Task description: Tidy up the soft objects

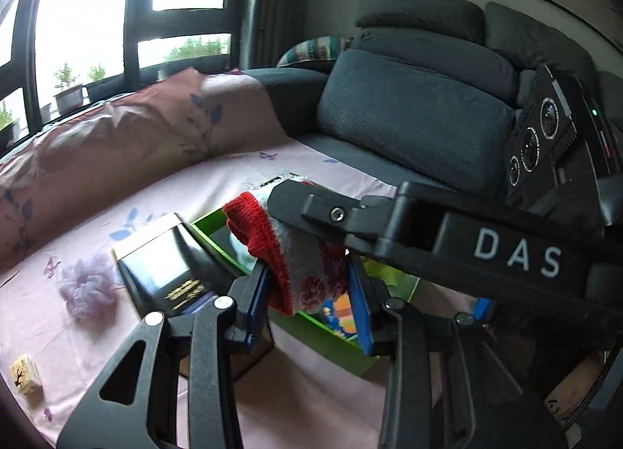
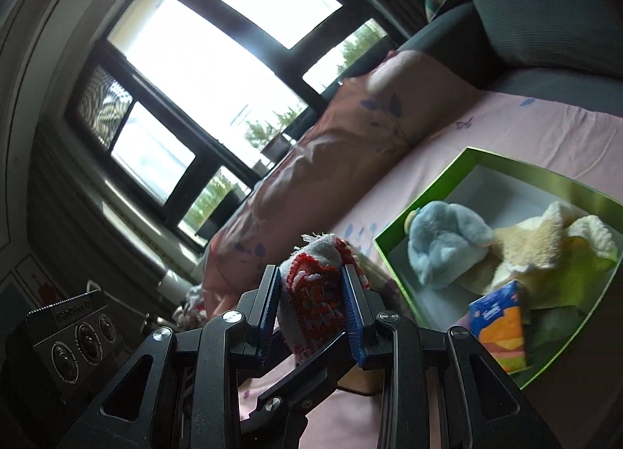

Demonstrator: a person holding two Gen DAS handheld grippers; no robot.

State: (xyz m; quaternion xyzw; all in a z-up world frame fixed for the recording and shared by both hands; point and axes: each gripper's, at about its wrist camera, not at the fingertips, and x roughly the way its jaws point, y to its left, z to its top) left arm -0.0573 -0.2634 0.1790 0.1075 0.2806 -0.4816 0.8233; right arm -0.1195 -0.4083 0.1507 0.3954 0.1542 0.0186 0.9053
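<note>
You hold one red-and-white knitted cloth (image 1: 296, 266) stretched between both hand-held grippers, above the green box (image 2: 459, 172).

Your left hand-held gripper (image 1: 307, 293) is clenched on one end of the cloth at lower centre of its frame; your right hand-held gripper (image 2: 311, 305) clamps the other end at lower centre of its own. The box sits on the pink bedsheet (image 1: 117, 332) at right of the right wrist view, holding a blue plush toy (image 2: 444, 246) and a cream plush toy (image 2: 545, 239). A purple fluffy ball (image 1: 87, 285) lies on the sheet at left.
</note>
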